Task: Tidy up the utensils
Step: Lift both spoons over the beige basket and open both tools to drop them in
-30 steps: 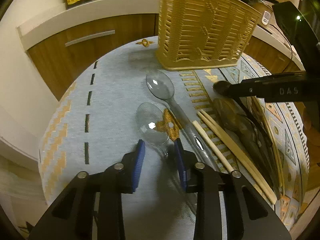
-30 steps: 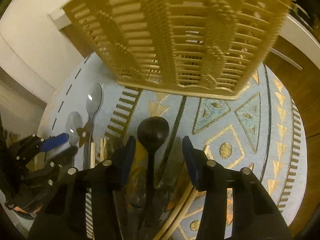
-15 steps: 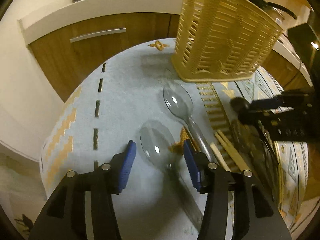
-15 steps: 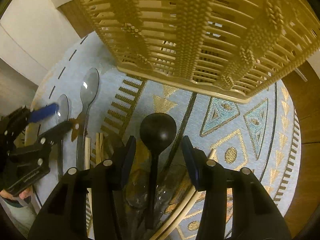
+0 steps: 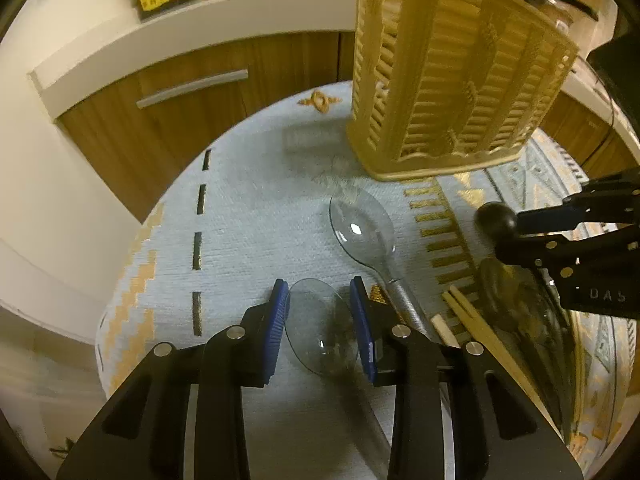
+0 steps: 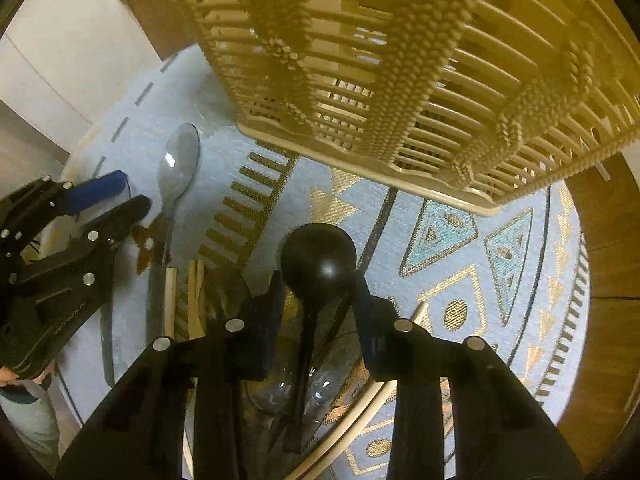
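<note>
L gripper points steeply down at the tablecloth. Jaws closing, blue pads either side of the clear spoon bowl; pads look right at the bowl's edges, but can't tell if they press yet. A second clear spoon lies just ahead and to its right, handle running back beside the right finger. Wooden chopsticks lie further right.

R gripper aims almost straight down. Jaws closing around the black ladle; its round head sits between the fingertips and slightly ahead, handle running back between the fingers. Contact w/ pads not clear. Under it, a heap of clear utensils.

Slatted beige utensil basket stands upright on the cloth just ahead of R gripper, ahead and to the right of L one. Nothing of its inside shows, so contents can't be told.
</note>
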A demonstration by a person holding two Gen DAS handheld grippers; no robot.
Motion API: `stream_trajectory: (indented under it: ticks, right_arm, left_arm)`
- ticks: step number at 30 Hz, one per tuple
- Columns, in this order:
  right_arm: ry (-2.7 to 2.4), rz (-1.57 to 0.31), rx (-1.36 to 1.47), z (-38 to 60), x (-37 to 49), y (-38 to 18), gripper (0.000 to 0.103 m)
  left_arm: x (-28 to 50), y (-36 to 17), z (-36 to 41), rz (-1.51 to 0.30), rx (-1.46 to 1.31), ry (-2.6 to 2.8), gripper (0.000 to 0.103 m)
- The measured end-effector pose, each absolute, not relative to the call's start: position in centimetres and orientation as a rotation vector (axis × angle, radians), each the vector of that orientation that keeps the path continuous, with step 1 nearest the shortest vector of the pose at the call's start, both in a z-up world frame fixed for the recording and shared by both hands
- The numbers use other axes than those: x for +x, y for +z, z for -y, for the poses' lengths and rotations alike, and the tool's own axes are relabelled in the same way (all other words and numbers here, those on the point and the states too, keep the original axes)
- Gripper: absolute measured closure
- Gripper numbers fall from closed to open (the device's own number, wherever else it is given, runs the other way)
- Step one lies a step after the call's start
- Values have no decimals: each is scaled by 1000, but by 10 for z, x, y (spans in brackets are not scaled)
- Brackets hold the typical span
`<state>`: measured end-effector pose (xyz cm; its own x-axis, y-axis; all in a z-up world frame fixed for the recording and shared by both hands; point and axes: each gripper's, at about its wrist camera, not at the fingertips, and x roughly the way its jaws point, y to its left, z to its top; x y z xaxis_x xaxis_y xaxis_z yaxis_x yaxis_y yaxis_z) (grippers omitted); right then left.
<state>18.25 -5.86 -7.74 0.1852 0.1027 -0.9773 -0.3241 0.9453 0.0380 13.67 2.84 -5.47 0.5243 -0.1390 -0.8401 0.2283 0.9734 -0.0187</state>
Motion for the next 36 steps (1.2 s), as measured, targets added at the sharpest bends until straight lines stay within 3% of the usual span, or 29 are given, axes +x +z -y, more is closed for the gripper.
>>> stream_trajectory:
  ticks: [2,3,14,26,32,36]
  right_arm:
    - [338,-1320,-139,65,177,-71,78]
    - [360,-1304,-106,68,174,-67,98]
    - [464,-1083,35,90,148,-30,98]
    - [425,-589,31,116,140,94,98]
    - [292,-261,35,147,133,119,98]
    - [249,-207,70,156,155,103,98]
  left_arm:
    - [121,-44,-35,-930,63,-250,73]
    - [117,-37,-36,-899,46,-266,73]
    - [84,36,-34,-673,-27,-365,73]
    - [85,162,-25,-322,-50,-396,73]
    - [108,176,-4,-173,-31,-298,73]
    - [131,165,5,-151,-7,-238,73]
